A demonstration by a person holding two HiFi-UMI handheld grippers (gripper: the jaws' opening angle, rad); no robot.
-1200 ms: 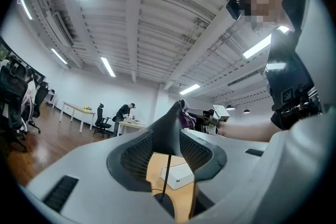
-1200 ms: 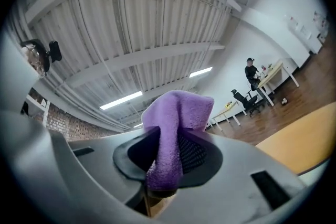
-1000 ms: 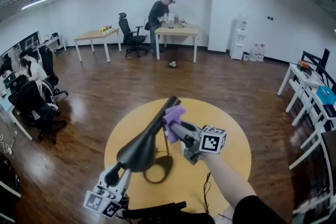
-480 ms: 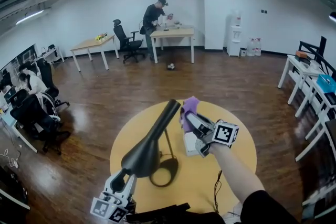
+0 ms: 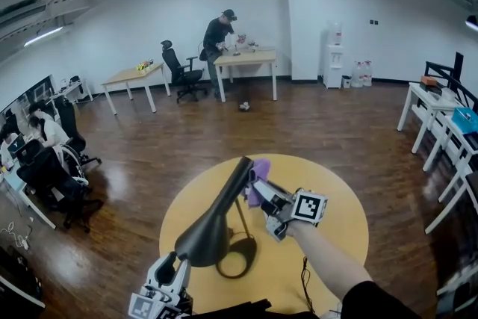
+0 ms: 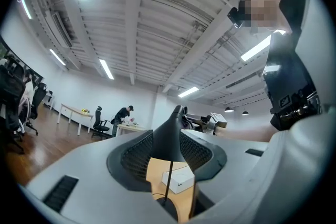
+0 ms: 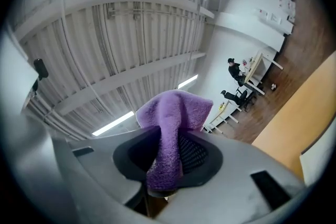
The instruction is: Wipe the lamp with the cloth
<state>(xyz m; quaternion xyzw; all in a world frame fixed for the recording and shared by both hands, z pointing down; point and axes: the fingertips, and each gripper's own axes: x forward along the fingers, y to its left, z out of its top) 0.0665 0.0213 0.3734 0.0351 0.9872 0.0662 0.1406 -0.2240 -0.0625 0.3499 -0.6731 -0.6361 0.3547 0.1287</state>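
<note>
The lamp point(image 5: 215, 226) is stood on its ring base on the round yellow counter point(image 5: 337, 214), with its long black shade slanted up and away. The wide lower end of the shade is gripped by the left claw point(image 5: 173, 265); in the left gripper view the shade is seen clamped between the 2 jaws. The purple cloth point(image 5: 258, 174) is pinched in the right claw point(image 5: 263, 189), a fold of it hanging between the jaws, and is pressed against the narrow upper end of the shade. The wipe is judged to be under way but far from done: only the top of the shade is being touched. The broad lower part, the thin stem and the base are apparently left to be wiped.
</note>
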